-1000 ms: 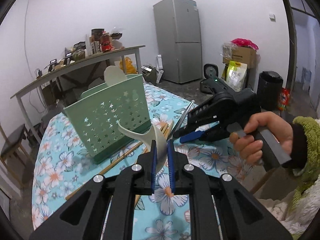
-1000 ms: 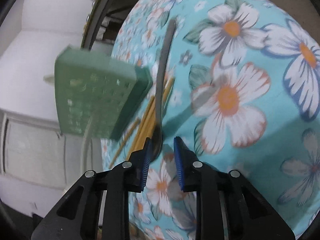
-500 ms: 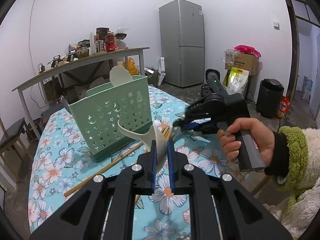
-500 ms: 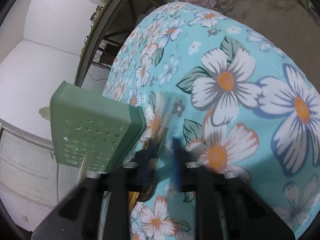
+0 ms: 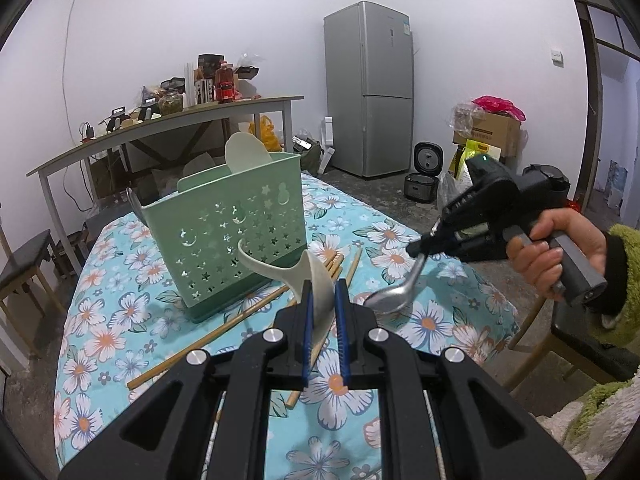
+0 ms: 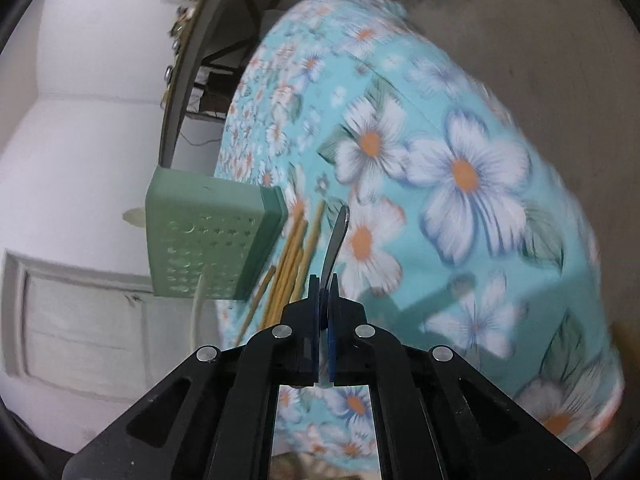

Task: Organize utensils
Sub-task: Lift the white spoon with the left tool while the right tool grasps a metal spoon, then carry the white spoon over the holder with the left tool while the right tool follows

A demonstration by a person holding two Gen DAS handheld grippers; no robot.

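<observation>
A green perforated utensil basket (image 5: 232,232) stands on the floral table; it also shows in the right wrist view (image 6: 208,240). My left gripper (image 5: 322,292) is shut on a pale cream spoon (image 5: 296,276), held above the table in front of the basket. My right gripper (image 5: 420,246) is shut on a metal spoon (image 5: 394,296), its bowl hanging just over the cloth; in the right wrist view (image 6: 325,284) the spoon (image 6: 338,236) sticks out past the closed pads. Wooden chopsticks (image 5: 240,316) lie beside the basket.
A cream utensil (image 5: 244,152) and a metal one (image 5: 134,204) stand in the basket. The table's right edge (image 5: 492,292) drops to the floor. Behind stand a long grey shelf table (image 5: 160,128), a fridge (image 5: 368,88) and a stool (image 5: 24,256).
My right gripper closed on the metal spoon and lifted it off the table, moving right and up. My left gripper still holds the cream spoon and has risen slightly.
</observation>
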